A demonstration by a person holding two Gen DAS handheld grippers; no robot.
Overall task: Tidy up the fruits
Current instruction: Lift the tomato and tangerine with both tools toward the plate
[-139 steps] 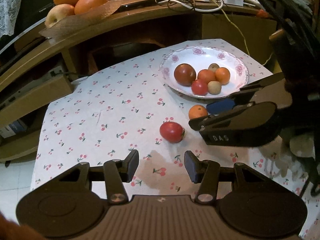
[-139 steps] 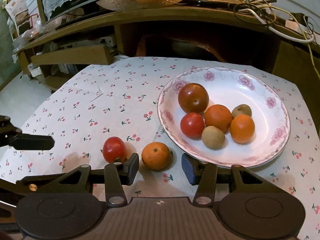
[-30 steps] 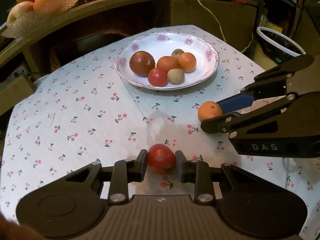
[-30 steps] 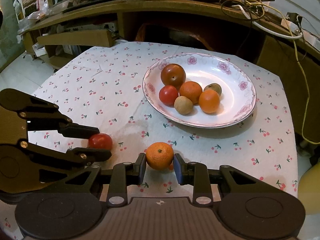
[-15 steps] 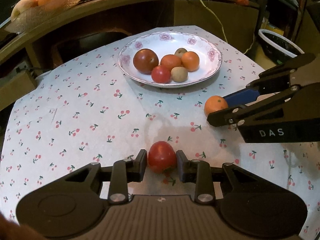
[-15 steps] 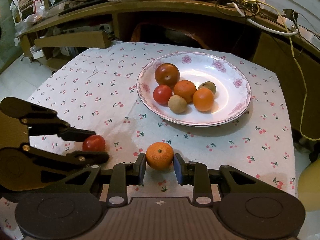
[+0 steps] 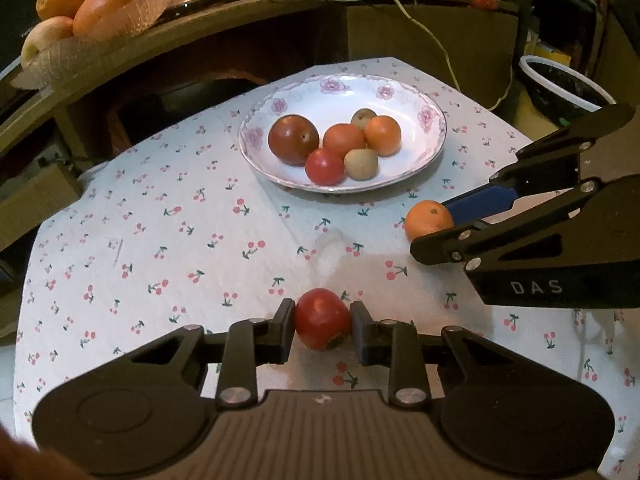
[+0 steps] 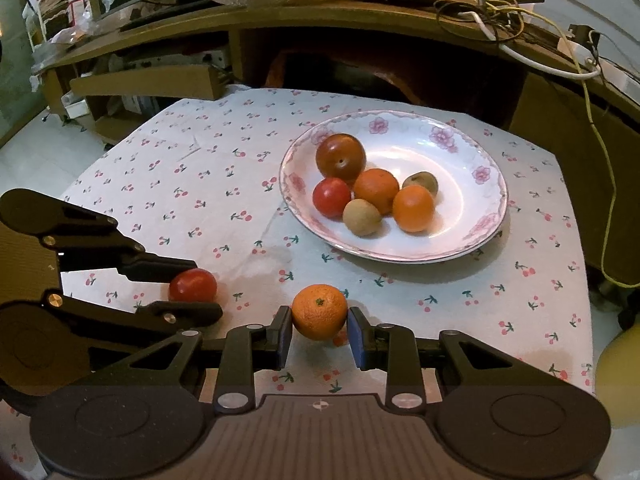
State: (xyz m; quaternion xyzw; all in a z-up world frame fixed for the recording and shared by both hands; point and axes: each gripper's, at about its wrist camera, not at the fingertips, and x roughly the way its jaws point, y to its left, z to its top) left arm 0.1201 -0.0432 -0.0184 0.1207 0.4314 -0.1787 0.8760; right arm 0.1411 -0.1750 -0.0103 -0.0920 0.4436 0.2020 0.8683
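Observation:
My left gripper (image 7: 323,320) has a red tomato (image 7: 322,318) between its pads, and its jaws are closing on it. The right gripper (image 8: 320,326) is shut on a small orange (image 8: 319,311). Both fruits sit low over the cherry-print tablecloth (image 7: 180,220), side by side, the tomato (image 8: 192,285) left of the orange (image 7: 426,218). Beyond them stands a white flowered plate (image 8: 460,168) holding several fruits: a dark red one, a tomato, two oranges and two brownish ones.
A wooden shelf behind the table carries a basket of large fruit (image 7: 80,4) and a tangle of cables (image 8: 500,16). A white-rimmed bin (image 7: 560,84) stands off the table's right side. A cardboard box (image 8: 144,80) lies at the back left.
Some seconds ago both grippers stood open short of the fruits; now each is closed around its fruit. Over the last second neither hand has visibly moved.

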